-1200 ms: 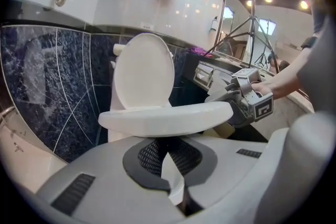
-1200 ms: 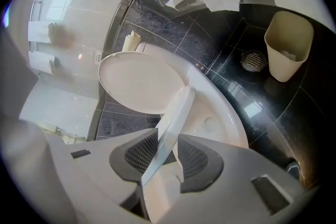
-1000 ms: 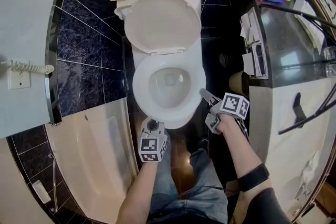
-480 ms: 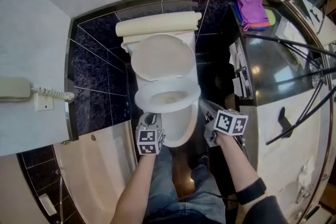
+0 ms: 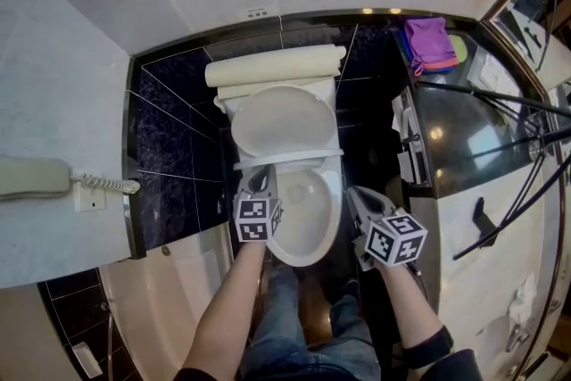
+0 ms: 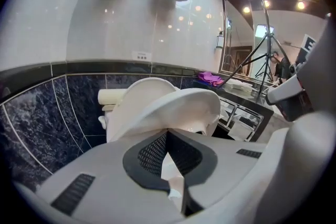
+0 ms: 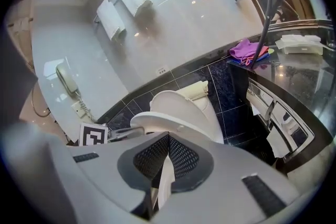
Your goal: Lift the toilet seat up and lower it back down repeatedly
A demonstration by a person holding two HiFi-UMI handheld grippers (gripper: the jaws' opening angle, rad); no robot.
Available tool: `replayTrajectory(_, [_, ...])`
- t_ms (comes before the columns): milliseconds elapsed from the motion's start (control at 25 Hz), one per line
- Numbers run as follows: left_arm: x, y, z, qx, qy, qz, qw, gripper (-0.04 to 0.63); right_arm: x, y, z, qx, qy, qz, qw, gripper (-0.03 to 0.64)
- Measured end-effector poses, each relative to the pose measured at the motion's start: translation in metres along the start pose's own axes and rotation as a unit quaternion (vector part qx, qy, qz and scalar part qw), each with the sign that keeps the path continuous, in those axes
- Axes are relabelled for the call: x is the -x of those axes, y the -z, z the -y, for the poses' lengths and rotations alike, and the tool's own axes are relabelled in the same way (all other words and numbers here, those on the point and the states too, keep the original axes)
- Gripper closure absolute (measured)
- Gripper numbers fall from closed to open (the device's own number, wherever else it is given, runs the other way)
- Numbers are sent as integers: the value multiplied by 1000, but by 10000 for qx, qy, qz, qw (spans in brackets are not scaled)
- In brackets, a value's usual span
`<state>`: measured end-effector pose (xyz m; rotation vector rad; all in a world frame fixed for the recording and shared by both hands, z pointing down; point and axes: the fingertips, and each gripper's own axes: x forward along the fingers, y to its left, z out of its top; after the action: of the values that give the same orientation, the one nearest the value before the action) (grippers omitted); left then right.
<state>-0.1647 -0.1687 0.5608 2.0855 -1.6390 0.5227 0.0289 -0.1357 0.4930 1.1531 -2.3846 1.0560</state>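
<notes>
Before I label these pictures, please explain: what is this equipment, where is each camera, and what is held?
No robot here: a person holds a two-jaw gripper in each hand. The head view is from a camera on the head, looking down at the toilet. Each gripper view is from a camera on that gripper. The left gripper's jaws are together, tips under the half-raised seat, apparently propping it; the lid stands up. The right gripper's jaws have just closed, nothing between them.

Left gripper point(image 5: 260, 180): jaws together, tips at the left rim of the toilet seat point(image 5: 290, 160), forearm extended toward it. Right gripper point(image 5: 361, 197): jaws, just closing, meet on nothing, apart from the seat's right side.
</notes>
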Motion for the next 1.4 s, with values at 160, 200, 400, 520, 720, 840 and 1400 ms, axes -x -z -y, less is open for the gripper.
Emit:
replayTrajectory(160, [-25, -21, -18, -87, -75, 90, 9999, 595, -7, -5, -7, 46, -36, 42, 10000, 611])
replayTrajectory(200, [-32, -26, -22, -117, -96, 96, 9998, 595, -8, -6, -8, 71, -46, 48, 10000, 611])
replayTrajectory(400, [-62, -45, -39, -321, -132, 19, 9994, 595, -16, -8, -5, 105, -29, 56, 9999, 611])
replayTrajectory(520, [-71, -47, -49, -358, -166, -75, 9992, 595, -18, -9, -3, 81, -13, 64, 9999, 611])
replayTrajectory(720, [-70, -46, -59, -394, -248, -95, 9989, 595, -21, -10, -5, 130, -28, 61, 9999, 611])
replayTrajectory(840, [-63, -45, -53, -381, -186, -98, 9991, 595, -23, -9, -7, 197, -20, 34, 9998, 611])
replayTrajectory(1400, [69, -78, -13, -427, -337, 101, 9985, 595, 17, -27, -40, 1163, -166, -135, 9930, 611])
